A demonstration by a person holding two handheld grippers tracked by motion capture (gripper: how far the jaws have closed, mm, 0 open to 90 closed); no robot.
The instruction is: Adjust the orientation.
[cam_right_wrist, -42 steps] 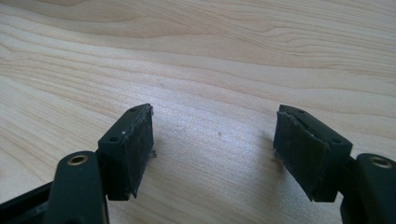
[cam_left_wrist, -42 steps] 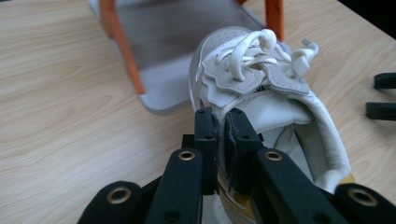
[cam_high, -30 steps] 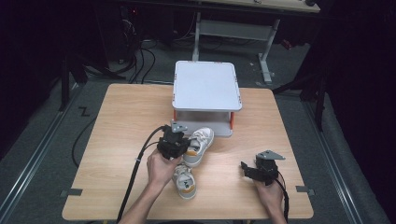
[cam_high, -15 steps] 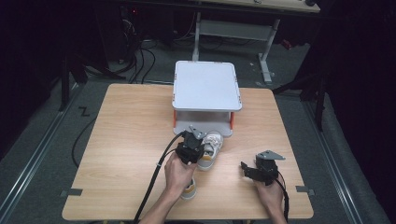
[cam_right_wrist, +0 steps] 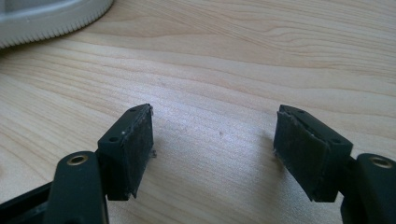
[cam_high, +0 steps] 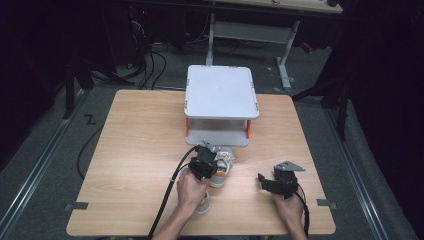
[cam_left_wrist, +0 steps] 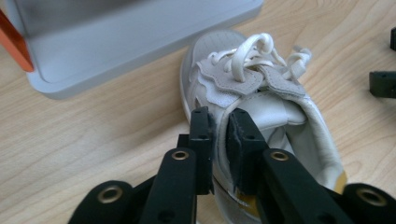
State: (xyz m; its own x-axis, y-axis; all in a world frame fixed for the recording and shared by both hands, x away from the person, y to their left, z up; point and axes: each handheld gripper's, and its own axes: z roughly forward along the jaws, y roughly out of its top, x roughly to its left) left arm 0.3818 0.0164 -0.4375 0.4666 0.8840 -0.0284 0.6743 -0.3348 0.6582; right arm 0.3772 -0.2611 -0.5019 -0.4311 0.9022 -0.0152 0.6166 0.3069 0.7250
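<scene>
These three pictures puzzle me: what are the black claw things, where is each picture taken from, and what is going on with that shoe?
A person sits at a wooden table and holds a hand tool with two black jaws in each hand. The wide picture comes from a camera above the table. The other two come from small cameras riding on the tools, looking along their jaws.

The left gripper pinches the side wall of a white sneaker, one jaw inside the shoe and one outside. Its jaws have just been easing apart a little, yet the shoe's edge is between them. The sneaker lies in front of a grey two-level shelf with orange corners. A second shoe peeks out under the left hand.

The right gripper rests over bare wood with its jaws wide apart, holding nothing.
</scene>
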